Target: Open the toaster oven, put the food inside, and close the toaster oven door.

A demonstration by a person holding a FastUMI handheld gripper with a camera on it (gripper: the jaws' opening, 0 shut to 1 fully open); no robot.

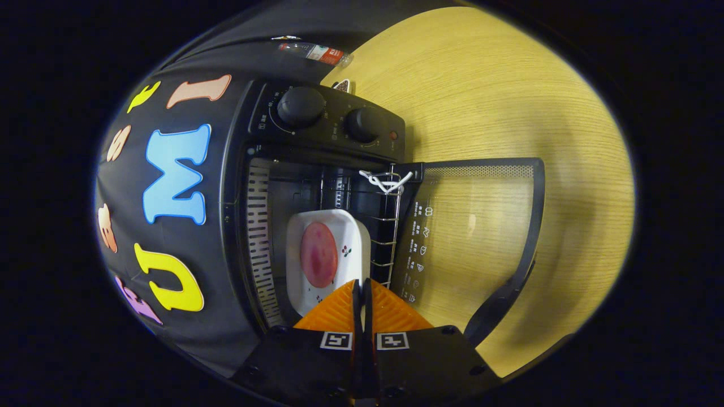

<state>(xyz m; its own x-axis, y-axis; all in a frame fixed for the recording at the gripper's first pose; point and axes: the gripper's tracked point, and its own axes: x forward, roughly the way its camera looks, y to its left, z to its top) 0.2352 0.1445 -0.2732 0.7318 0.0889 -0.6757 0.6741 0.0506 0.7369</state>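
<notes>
- The orange tongs (362, 294), seen at the bottom centre of the frame, are drawn together with only a thin slit between the fingers (339, 311); nothing appears to be held between them.
- Just ahead of the fingertips, a white rectangular dish (350, 237) carrying a round pink slice of food (318, 254) sits inside the cavity of the black toaster oven (243, 226), resting on the wire rack (384, 226) at mid-frame.
- The oven's glass door (475, 226) lies swung fully open to the right of the cavity, over the pale wood-grain surface (509, 102), its dark handle (503, 294) curving toward the lower right.
- By the look of things, two of the three steps are done: the door is open and the food is in. Closing the door is what remains.
- Two round control knobs (300, 105) sit on the panel at upper centre; their markings are too small to make out.
- A white cord (384, 181) is tied on the rack's top corner near the door hinge; its purpose cannot be told.
- A plastic bottle (314, 52) lies near the top of the frame, beyond the oven, partly cut off.
- Whether the dish's near edge touches the fingertips cannot be judged; the tongs cover it. The oven's lower edge is hidden likewise.
</notes>
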